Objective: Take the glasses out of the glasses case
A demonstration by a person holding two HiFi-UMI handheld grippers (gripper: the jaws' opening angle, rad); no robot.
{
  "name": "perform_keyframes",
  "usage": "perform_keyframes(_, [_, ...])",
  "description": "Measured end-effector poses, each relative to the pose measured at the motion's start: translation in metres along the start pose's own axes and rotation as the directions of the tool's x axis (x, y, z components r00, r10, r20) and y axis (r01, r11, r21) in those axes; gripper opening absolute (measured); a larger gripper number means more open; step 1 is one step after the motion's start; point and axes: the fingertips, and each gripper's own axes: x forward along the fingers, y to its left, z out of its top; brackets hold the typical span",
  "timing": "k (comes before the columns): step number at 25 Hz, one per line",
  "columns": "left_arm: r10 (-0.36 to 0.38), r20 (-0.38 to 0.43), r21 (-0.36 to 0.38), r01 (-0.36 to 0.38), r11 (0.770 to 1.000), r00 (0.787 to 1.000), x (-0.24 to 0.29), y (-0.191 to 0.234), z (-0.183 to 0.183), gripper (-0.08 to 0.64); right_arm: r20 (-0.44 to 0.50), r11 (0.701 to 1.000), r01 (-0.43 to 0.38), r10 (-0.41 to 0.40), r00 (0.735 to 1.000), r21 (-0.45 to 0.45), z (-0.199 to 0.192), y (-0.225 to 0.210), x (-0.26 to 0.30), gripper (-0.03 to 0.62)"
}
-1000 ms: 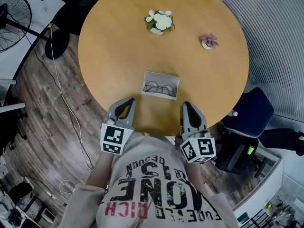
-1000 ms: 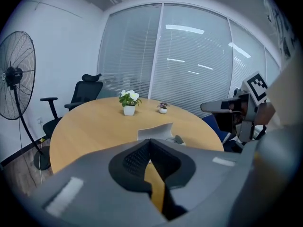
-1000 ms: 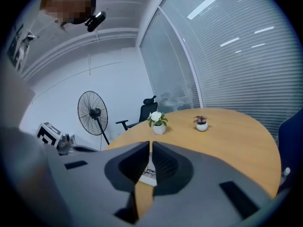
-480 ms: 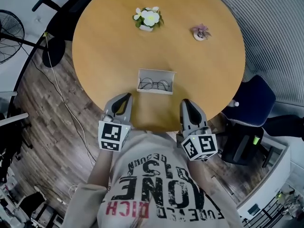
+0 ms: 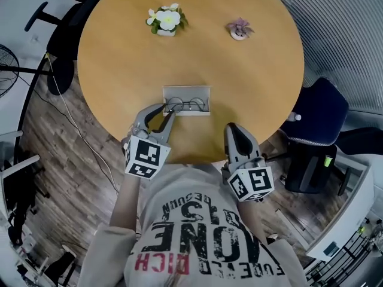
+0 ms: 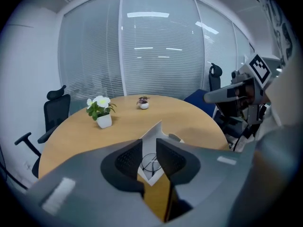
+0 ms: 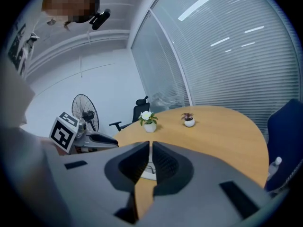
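Head view, right gripper point(image 5: 234, 129): jaws closed on nothing, back at the table point(image 5: 119, 58) edge, apart from the case.
Left gripper point(image 5: 164, 113): jaws apart and empty, tips just beside the case's near left corner; the nearer hand.
Case point(image 5: 187, 90): lay open on the table, long axis running left to right.
Glasses point(image 5: 187, 105): lay inside the case along that axis, framed between the jaws in the left gripper view.
Coming move: likely a short reach ahead and rightward.
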Motion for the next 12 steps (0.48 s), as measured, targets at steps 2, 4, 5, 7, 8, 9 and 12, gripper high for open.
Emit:
perform_keyframes(2, [-0.036,-0.037,0.063,0.038,0.997,0.999,0.012,-0.003,0.002,0.098,-0.001,1.000,0.014,-0.014,1.000,0.012,-0.001,-0.005,0.000,0.029])
perform_keyframes(4, [-0.072,-0.081,0.125,0.081,0.989,0.994,0.026,-0.006,0.002,0.098,-0.004,0.999,0.027,-0.027,1.000,0.025,-0.002,-0.011,0.001,0.029])
perform_keyframes(5, [-0.089,-0.103,0.154,0.104,0.983,0.991,0.033,-0.008,0.001,0.098,-0.006,0.999,0.033,-0.033,0.999,0.032,-0.003,-0.014,0.001,0.029])
perform_keyframes(7, [-0.120,-0.147,0.205,0.149,0.967,0.982,0.046,-0.012,0.000,0.098,-0.011,0.998,0.043,-0.043,0.999,0.043,-0.005,-0.019,0.003,0.029])
perform_keyframes(8, [-0.132,-0.167,0.227,0.168,0.959,0.977,0.051,-0.014,-0.001,0.098,-0.015,0.998,0.047,-0.046,0.999,0.047,-0.006,-0.020,0.004,0.029])
perform_keyframes(9, [-0.143,-0.188,0.246,0.188,0.951,0.972,0.056,-0.016,-0.003,0.098,-0.019,0.997,0.051,-0.050,0.999,0.052,-0.008,-0.021,0.004,0.029])
perform_keyframes(12, [-0.176,-0.262,0.301,0.253,0.919,0.949,0.069,-0.022,-0.012,0.098,-0.030,0.996,0.064,-0.062,0.998,0.065,-0.011,-0.024,0.005,0.029])
